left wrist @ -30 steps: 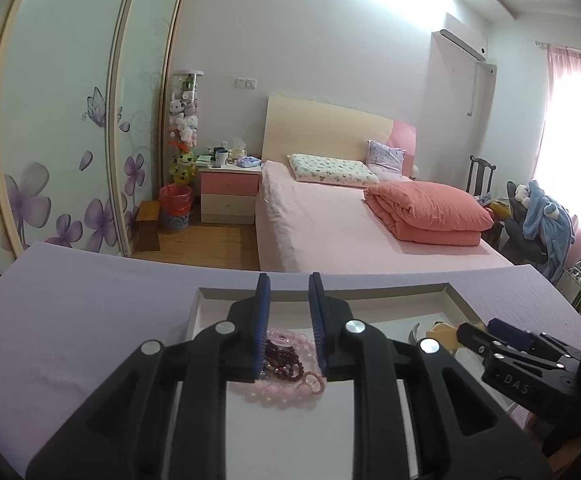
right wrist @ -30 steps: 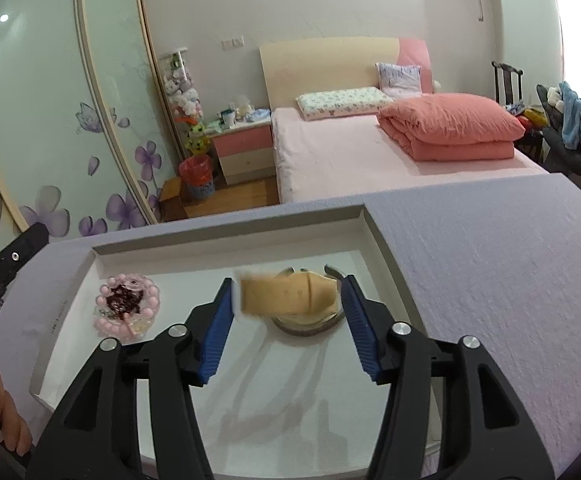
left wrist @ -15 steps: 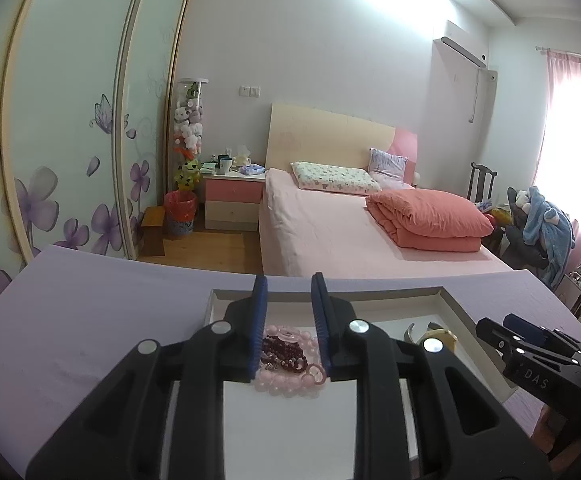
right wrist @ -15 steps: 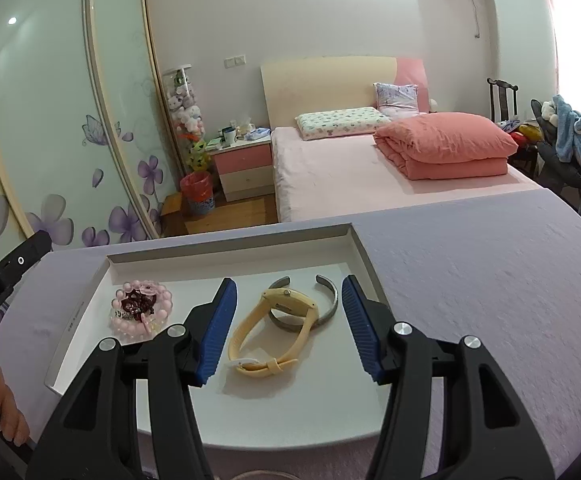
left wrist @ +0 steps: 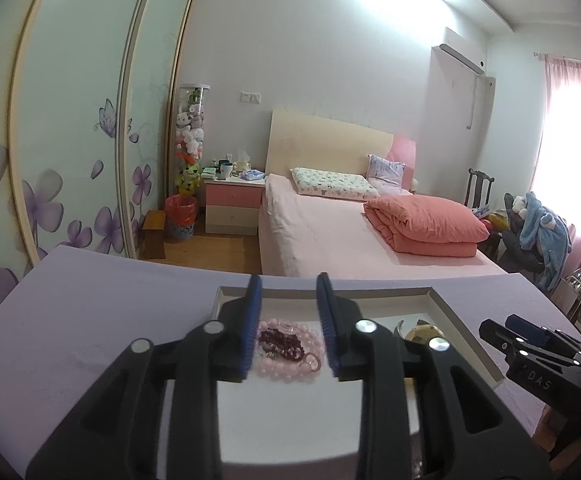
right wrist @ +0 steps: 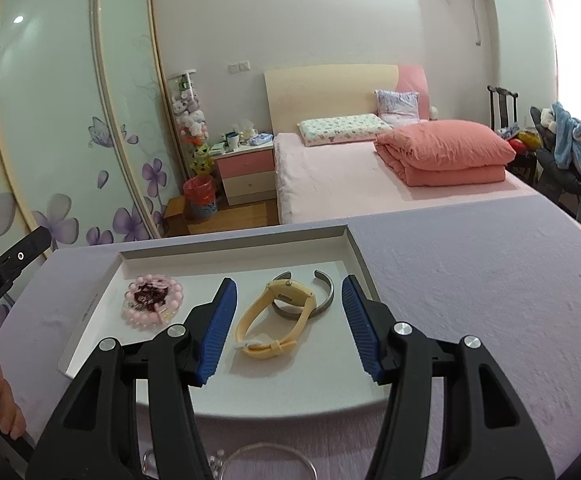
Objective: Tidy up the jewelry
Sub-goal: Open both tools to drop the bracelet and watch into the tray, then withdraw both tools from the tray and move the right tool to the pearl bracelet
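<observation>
right gripper (right wrist: 288, 330) agape | yellow watch (right wrist: 276, 322) between jaws — untouched, in tray (right wrist: 354, 248)

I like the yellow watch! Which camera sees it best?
The right wrist view. There the yellow watch lies whole in the white tray, between the open right gripper fingers. In the left wrist view only a bit of it peeks out behind the left gripper.

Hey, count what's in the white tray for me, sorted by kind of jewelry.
Bead bracelets: 2, a pink one ringing a dark red one
Watches: 1, yellow
Metal cuff bangles: 1
Total in the tray: 4
</observation>
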